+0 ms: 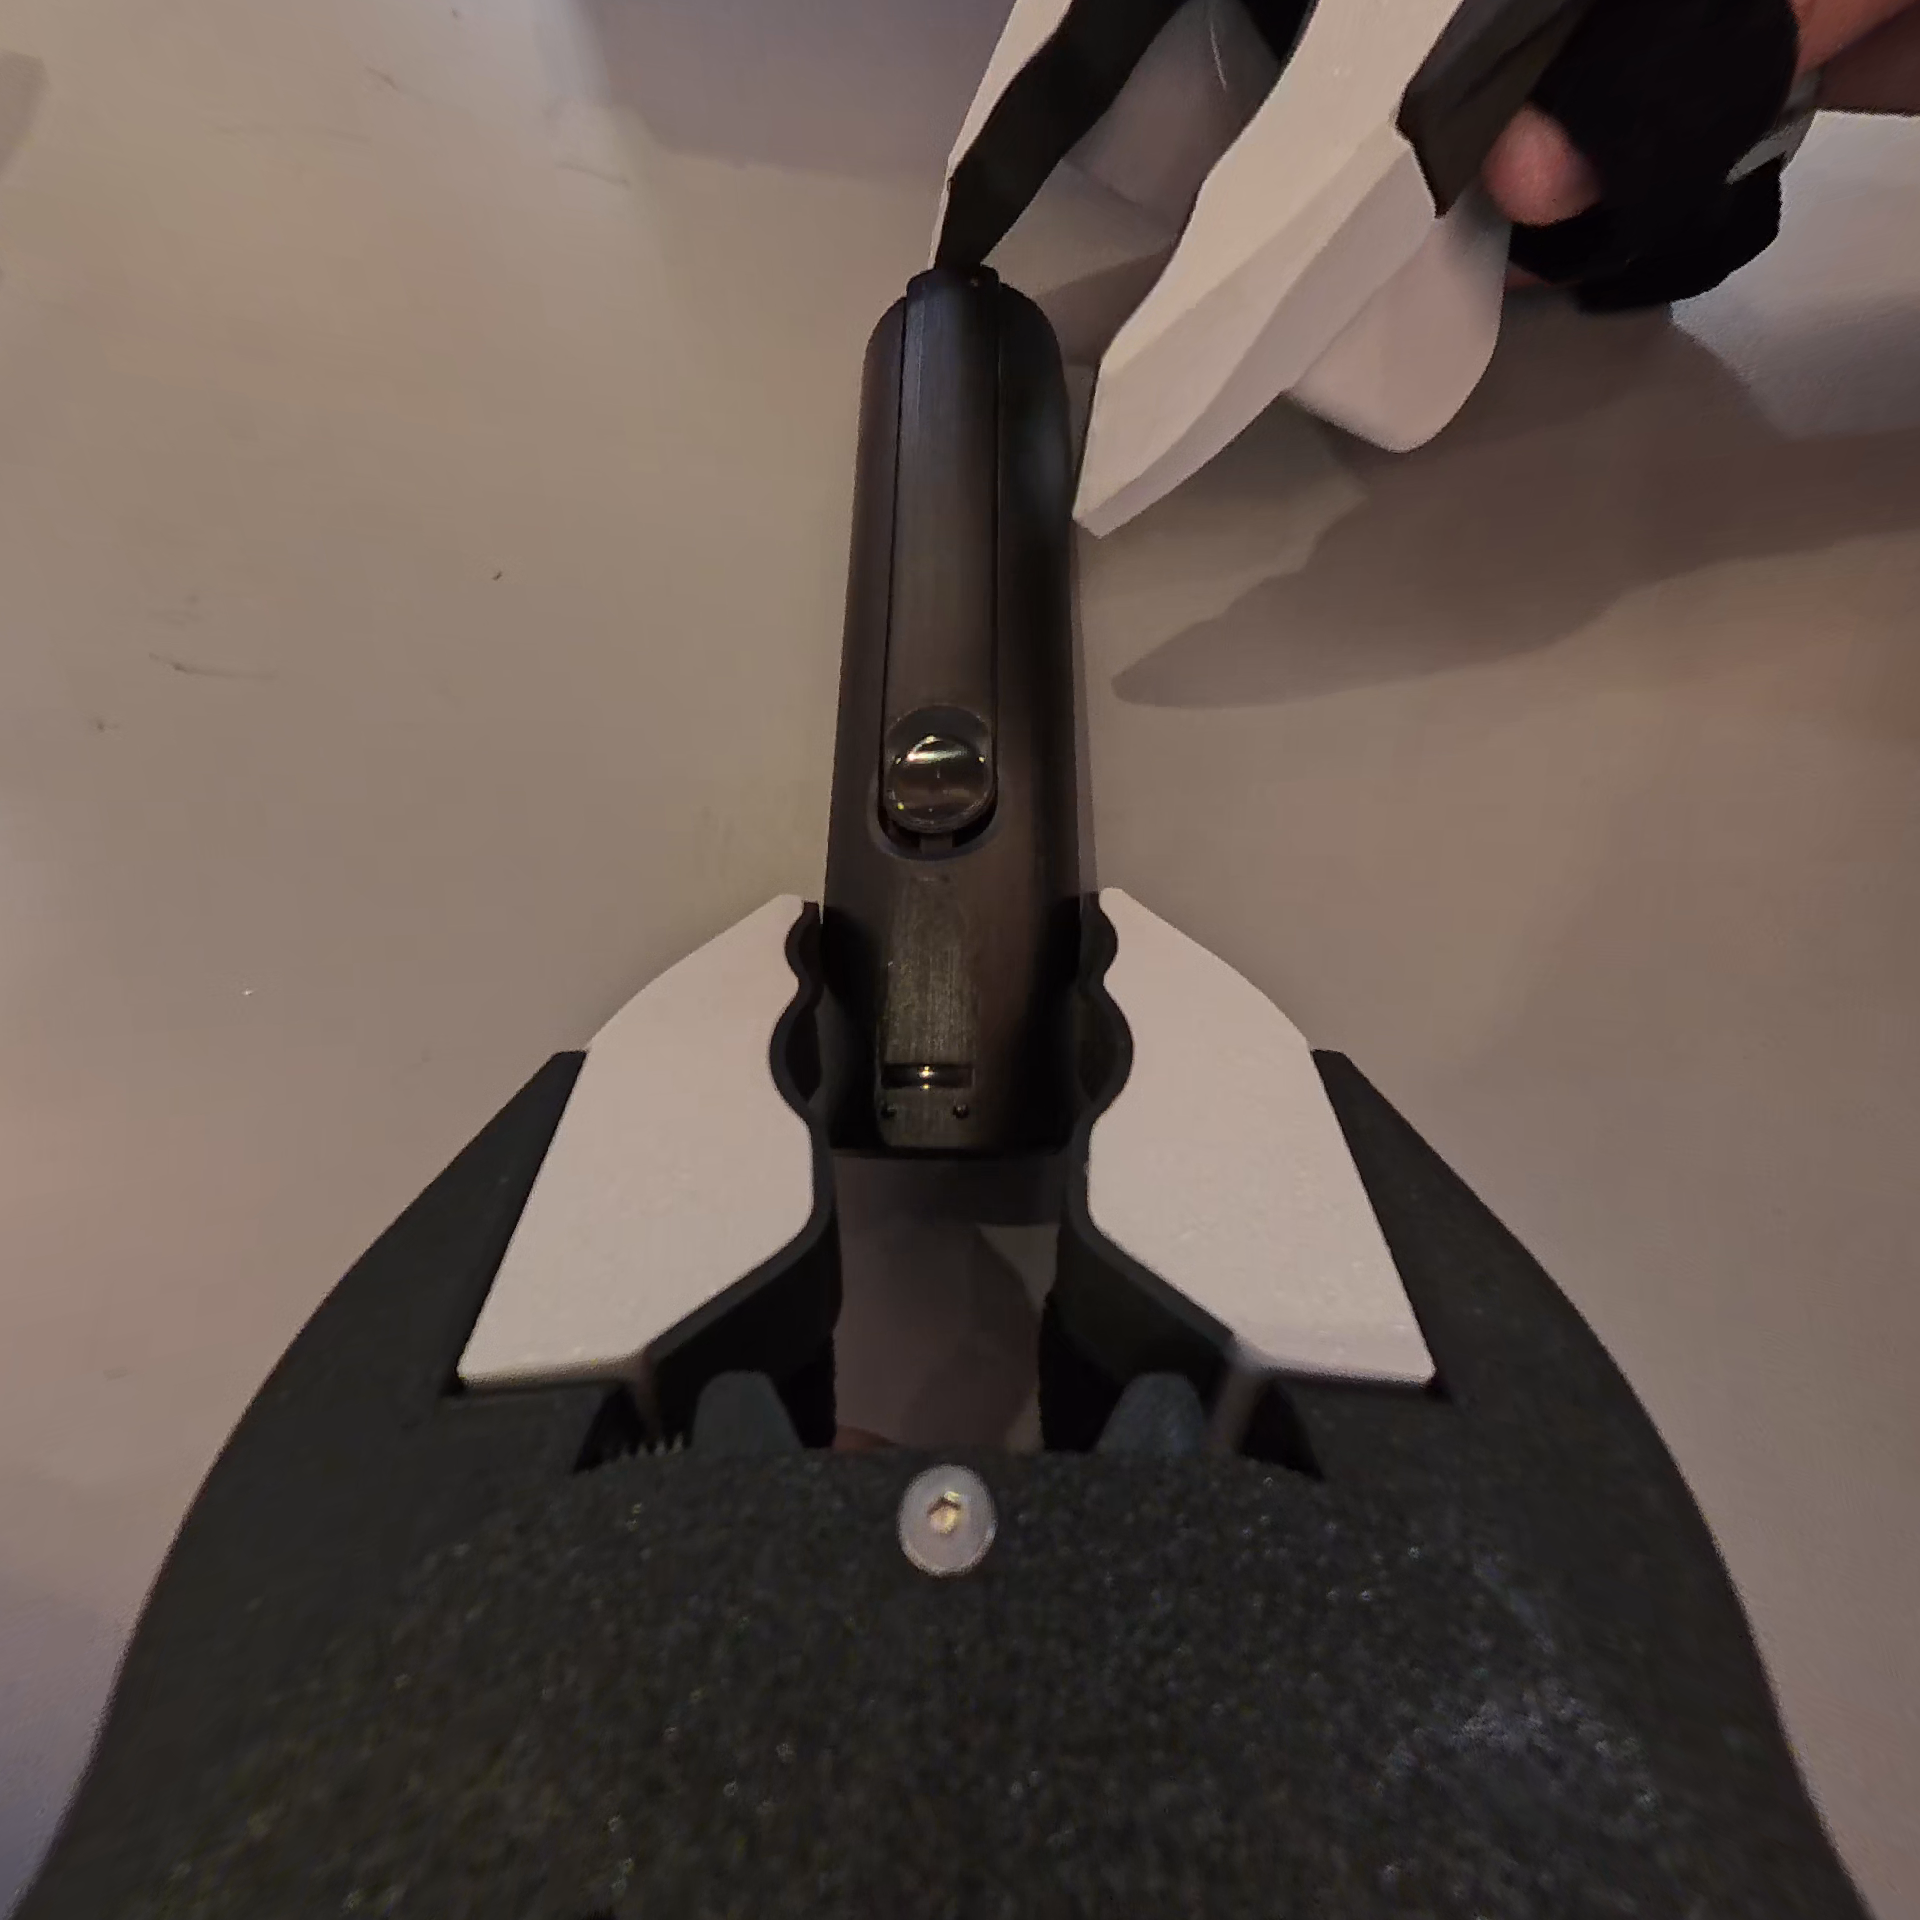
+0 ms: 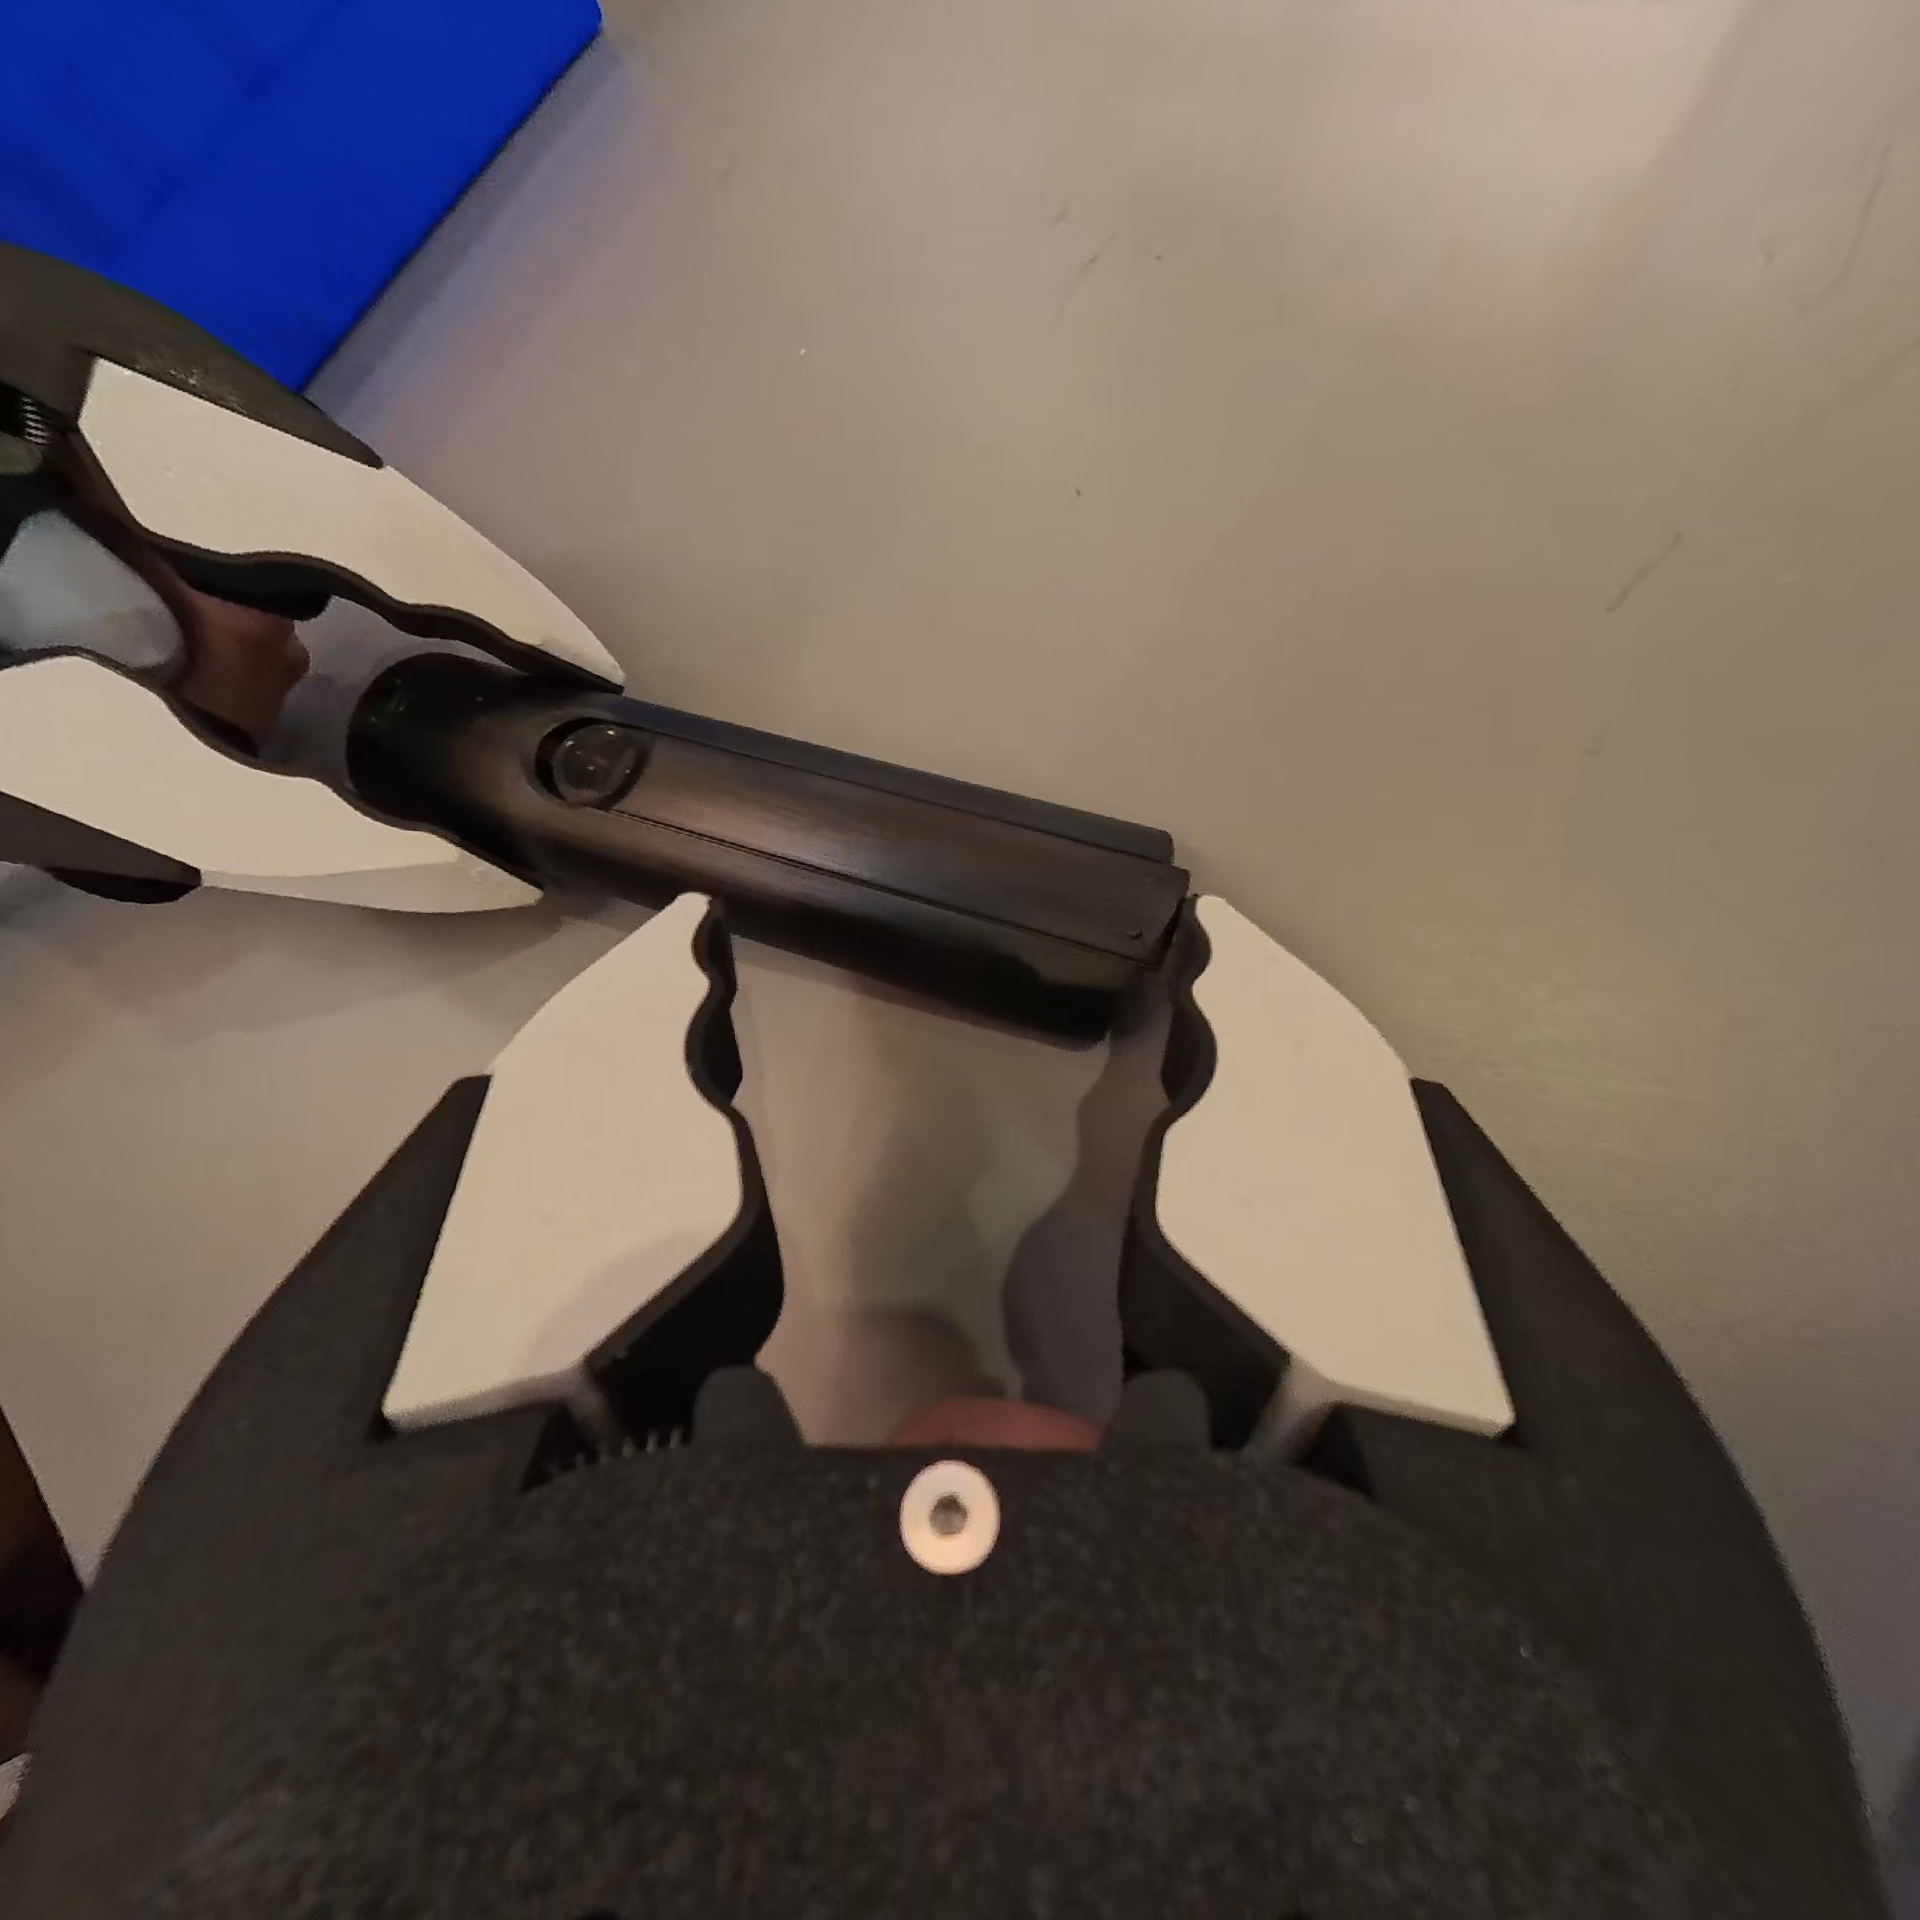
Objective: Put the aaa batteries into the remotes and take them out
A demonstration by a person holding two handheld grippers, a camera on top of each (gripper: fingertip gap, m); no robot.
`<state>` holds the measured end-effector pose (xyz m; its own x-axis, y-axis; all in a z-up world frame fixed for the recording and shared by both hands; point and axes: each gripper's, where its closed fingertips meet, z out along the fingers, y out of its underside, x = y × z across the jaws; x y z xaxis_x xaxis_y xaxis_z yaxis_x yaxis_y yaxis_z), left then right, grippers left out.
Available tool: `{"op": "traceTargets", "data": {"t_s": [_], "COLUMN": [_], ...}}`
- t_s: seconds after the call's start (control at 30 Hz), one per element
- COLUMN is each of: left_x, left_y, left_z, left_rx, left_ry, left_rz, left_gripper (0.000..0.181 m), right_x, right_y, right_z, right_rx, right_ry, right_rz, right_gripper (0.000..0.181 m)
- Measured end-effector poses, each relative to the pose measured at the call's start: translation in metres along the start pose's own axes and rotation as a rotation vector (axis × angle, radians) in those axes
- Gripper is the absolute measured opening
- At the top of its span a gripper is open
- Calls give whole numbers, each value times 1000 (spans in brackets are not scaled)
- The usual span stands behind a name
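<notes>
A slim black remote (image 1: 956, 520) is held level above the pale table. My left gripper (image 1: 951, 914) is shut on its near end. A long narrow cover strip runs along the remote's top, with a round shiny piece (image 1: 937, 774) at the strip's near end. My right gripper (image 2: 951, 914) is open, and its fingers straddle the remote's (image 2: 883, 842) far end. Its right fingertip (image 2: 1210, 935) rests against that end. That same fingertip (image 1: 977, 208) shows touching the far end in the left wrist view. My left gripper (image 2: 571, 784) also shows at the left of the right wrist view. No loose battery is in sight.
The pale grey table (image 2: 1351, 416) lies under both grippers. A blue flat thing (image 2: 260, 156) sits at the far left corner in the right wrist view. A hand in a black fingerless glove (image 1: 1662, 156) holds the right gripper. The blue flat thing (image 2: 260, 156) is about 25 cm from my left fingertips and 35 cm from my right.
</notes>
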<state>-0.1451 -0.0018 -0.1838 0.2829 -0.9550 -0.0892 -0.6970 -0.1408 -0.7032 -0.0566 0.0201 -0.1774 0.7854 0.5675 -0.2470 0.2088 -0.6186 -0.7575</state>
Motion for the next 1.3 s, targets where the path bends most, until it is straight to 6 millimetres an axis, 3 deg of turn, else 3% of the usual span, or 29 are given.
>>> {"op": "traceTargets", "data": {"t_s": [0.3,0.4,0.57,0.67,0.77,0.83,0.93,1.17,1.3], "left_x": [0,0,-1,1,4,5,7,14,14], "left_y": [2,2,2,1,-2,-4,-7,-11,-11], "left_z": [3,3,1,-2,-4,-4,-5,-13,-15], "left_rx": [-10,-11,-3,9,23,18,23,34,36], "left_ry": [5,4,14,32,50,50,55,72,64], "left_rz": [0,3,5,4,17,31,37,85,106], "left_gripper": [46,46,47,47,47,47,47,47,47], "right_x": [1,-3,-3,-3,-30,-39,-50,-60,-62], "right_y": [-1,0,1,-3,-5,1,3,11,20], "right_z": [-3,-2,-2,-10,-20,-14,2,31,35], "right_rx": [10,2,-11,-1,-43,-134,-198,-375,-518], "right_ry": [-56,-54,-55,-92,-233,-239,-257,-407,-488], "right_rz": [36,1,-41,-156,-437,-618,-809,-915,-941], "right_gripper": [70,79,76,66,68,79,75,73,54]}}
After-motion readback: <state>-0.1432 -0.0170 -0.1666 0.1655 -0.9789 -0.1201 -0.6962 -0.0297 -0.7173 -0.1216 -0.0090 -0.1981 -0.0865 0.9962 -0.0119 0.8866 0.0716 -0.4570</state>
